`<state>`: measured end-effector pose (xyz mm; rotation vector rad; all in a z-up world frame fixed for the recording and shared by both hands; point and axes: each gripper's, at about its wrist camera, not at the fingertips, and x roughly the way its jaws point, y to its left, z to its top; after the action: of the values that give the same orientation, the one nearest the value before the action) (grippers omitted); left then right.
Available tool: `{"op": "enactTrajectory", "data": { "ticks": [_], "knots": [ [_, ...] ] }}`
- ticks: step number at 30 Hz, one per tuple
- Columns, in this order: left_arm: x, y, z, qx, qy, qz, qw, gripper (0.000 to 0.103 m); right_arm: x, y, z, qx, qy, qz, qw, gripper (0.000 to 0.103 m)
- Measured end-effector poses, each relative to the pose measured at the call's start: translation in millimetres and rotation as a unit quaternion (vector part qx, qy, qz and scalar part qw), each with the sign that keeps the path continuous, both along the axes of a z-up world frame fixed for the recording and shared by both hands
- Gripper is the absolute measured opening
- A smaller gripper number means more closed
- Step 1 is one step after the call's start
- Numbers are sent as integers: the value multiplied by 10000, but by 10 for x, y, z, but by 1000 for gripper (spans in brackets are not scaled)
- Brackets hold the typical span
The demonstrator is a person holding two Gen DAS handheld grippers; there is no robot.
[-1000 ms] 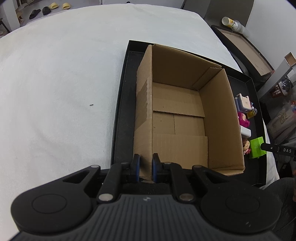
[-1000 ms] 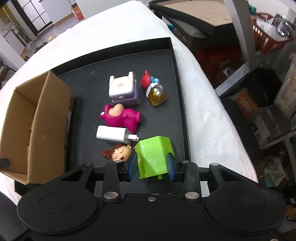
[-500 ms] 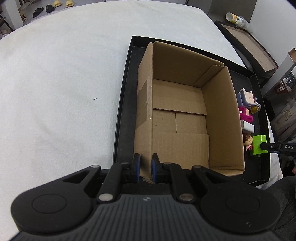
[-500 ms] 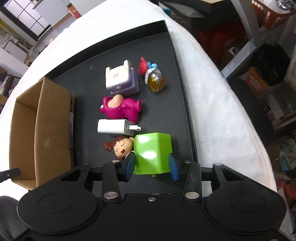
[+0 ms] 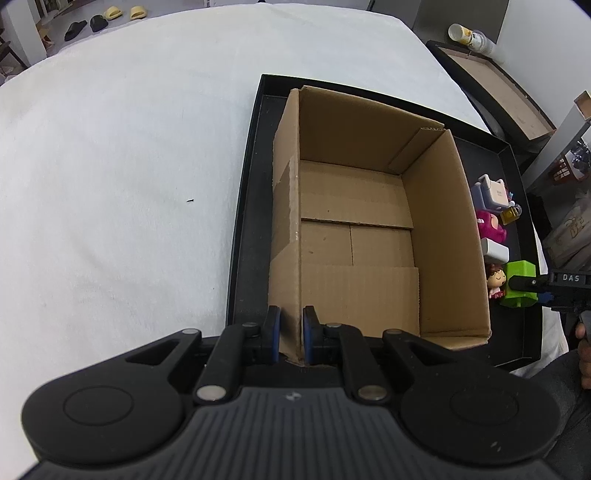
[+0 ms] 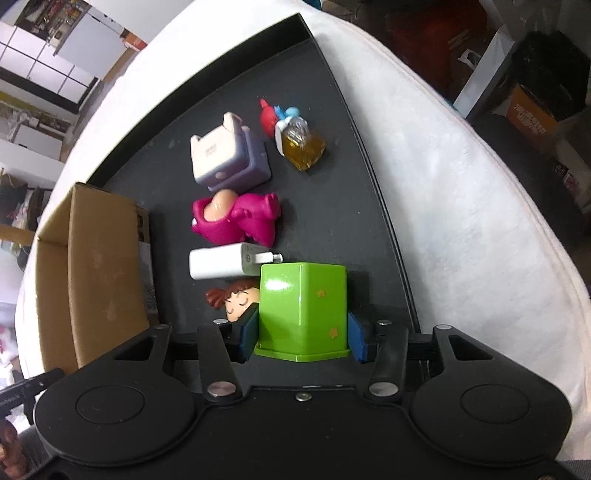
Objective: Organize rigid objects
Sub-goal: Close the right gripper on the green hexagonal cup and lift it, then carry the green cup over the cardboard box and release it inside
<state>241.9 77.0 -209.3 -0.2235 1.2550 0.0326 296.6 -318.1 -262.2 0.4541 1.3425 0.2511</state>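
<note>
An open, empty cardboard box (image 5: pixel 362 236) stands on a black tray (image 5: pixel 243 206). My left gripper (image 5: pixel 290 334) is shut on the box's near left wall. My right gripper (image 6: pixel 303 334) is shut on a green square cup (image 6: pixel 303 306), held above the tray; the cup also shows in the left wrist view (image 5: pixel 521 282). On the tray lie a small doll (image 6: pixel 236 299), a white charger (image 6: pixel 221 264), a magenta figure (image 6: pixel 236 221), a lilac and white box toy (image 6: pixel 225 155), a perfume bottle (image 6: pixel 303 146) and a red and blue figure (image 6: pixel 271 116).
The tray rests on a white cloth-covered table (image 5: pixel 110 166). The box's outer wall (image 6: pixel 99 273) is left of the toys. Another tray (image 5: pixel 495 92) and a paper cup (image 5: pixel 461 33) sit beyond the table. Cluttered floor lies past the right edge (image 6: pixel 517 92).
My right gripper has lifted the green cup off the tray, so it now covers part of the doll and charger. My left gripper keeps its hold on the box wall.
</note>
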Motion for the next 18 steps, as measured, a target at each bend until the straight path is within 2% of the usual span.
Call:
{"op": "enactTrajectory", "data": {
  "ticks": [9, 18],
  "knots": [
    [16, 18, -2, -40, -1, -13, 10000, 11, -19, 30, 259, -157, -284, 159, 9993, 47],
    [-10, 100, 12, -244, -74, 39, 9997, 11, -30, 209, 567, -366, -563, 439, 9968, 47]
  ]
}}
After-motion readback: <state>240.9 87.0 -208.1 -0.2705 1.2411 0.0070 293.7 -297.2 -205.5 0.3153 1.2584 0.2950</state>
